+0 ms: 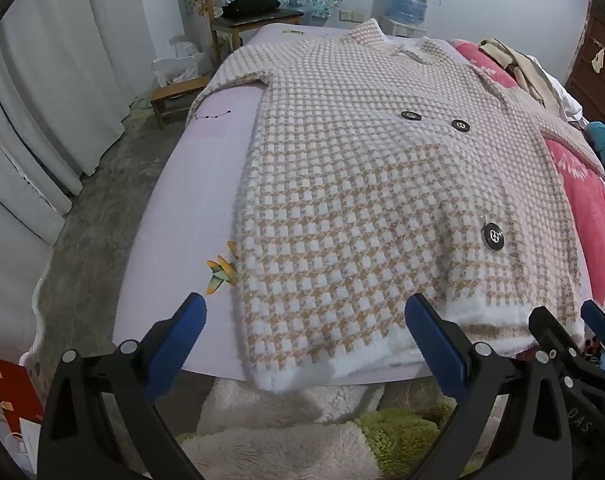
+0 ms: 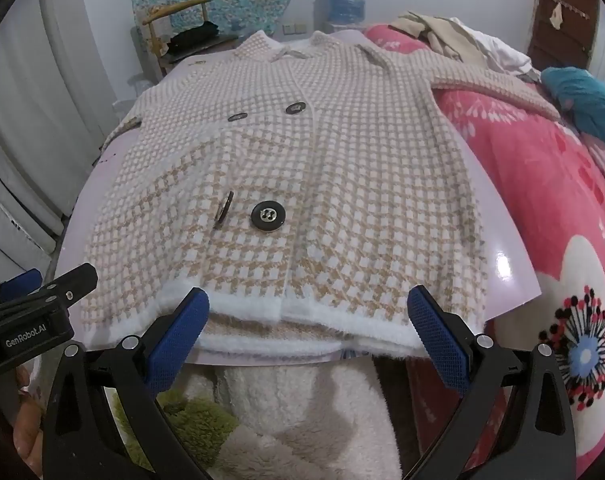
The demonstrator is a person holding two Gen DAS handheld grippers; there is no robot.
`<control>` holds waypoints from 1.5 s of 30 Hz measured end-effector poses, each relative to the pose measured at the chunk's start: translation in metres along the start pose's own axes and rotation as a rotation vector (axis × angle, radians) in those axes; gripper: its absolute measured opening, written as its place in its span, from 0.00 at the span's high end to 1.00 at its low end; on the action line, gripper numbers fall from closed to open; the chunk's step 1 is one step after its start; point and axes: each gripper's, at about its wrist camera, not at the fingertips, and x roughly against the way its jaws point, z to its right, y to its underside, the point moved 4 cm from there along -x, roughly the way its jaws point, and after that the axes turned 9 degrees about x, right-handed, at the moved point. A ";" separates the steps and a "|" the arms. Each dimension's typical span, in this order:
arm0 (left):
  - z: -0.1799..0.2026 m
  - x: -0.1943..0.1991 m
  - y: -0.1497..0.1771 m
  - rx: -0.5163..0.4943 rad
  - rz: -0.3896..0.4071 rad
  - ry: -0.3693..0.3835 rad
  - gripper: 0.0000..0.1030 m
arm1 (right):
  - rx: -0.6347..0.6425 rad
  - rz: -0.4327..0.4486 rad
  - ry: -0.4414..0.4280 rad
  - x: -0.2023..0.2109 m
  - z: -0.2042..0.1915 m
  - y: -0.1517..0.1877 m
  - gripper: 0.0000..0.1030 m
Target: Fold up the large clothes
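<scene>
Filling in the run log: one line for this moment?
stage: pre-grasp | left claw: open, empty, at hem | right claw: open, empty, at hem | checked coat: flat, unfolded, on lilac sheet

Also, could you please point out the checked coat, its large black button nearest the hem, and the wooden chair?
checked coat (image 1: 342, 200): left wrist view, middle of its front.
large black button (image 2: 267, 216): right wrist view, button's centre.
wooden chair (image 1: 238, 26): left wrist view, front of its seat.
</scene>
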 end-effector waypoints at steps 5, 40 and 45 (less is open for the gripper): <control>0.000 0.000 0.000 -0.001 -0.001 0.001 0.05 | 0.001 0.001 0.001 0.001 -0.004 -0.002 0.07; 0.001 0.003 -0.004 0.001 0.004 0.001 0.05 | 0.004 0.009 0.004 0.005 -0.003 -0.007 0.07; 0.000 0.004 -0.005 0.001 0.004 0.001 0.05 | 0.005 0.009 0.004 0.005 -0.003 -0.007 0.07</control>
